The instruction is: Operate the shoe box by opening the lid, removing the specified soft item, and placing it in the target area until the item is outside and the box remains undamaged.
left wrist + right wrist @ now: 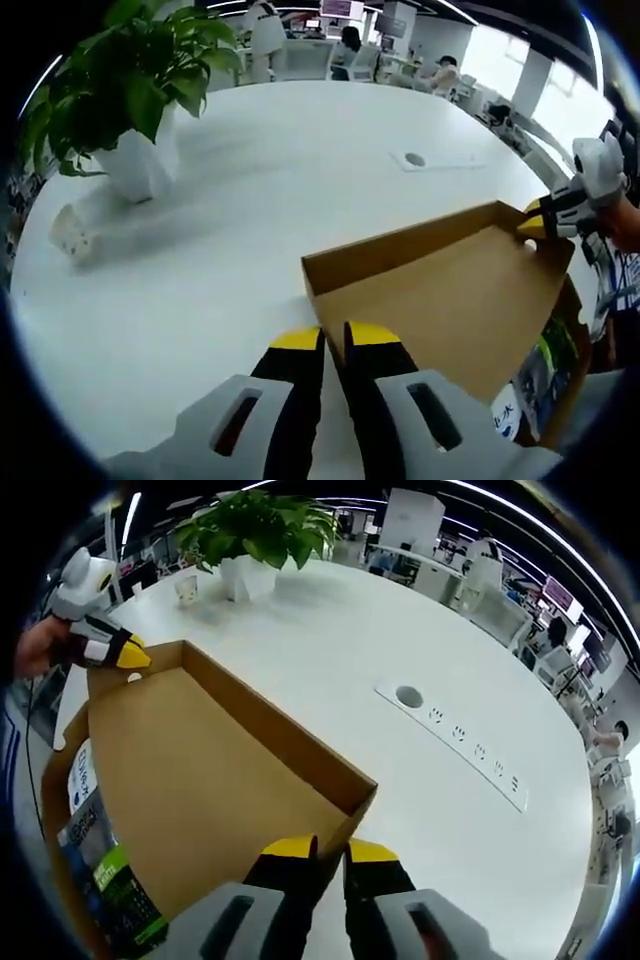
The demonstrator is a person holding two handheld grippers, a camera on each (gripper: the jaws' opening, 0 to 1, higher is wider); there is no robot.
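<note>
Hand-held gripper [334, 338] at lid [440, 290] edge

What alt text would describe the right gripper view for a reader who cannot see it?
The right tongs pinch one corner of the raised cardboard lid, and the left tongs hold its far corner. A potted plant stands on the white table.

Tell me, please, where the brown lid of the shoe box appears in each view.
Left gripper view: the lid lies right of centre, raised open, its far corner by the other hand-held gripper.
Right gripper view: the lid lies left of centre, reaching the bottom.
Shared landmark: the potted plant on the white table.
</note>
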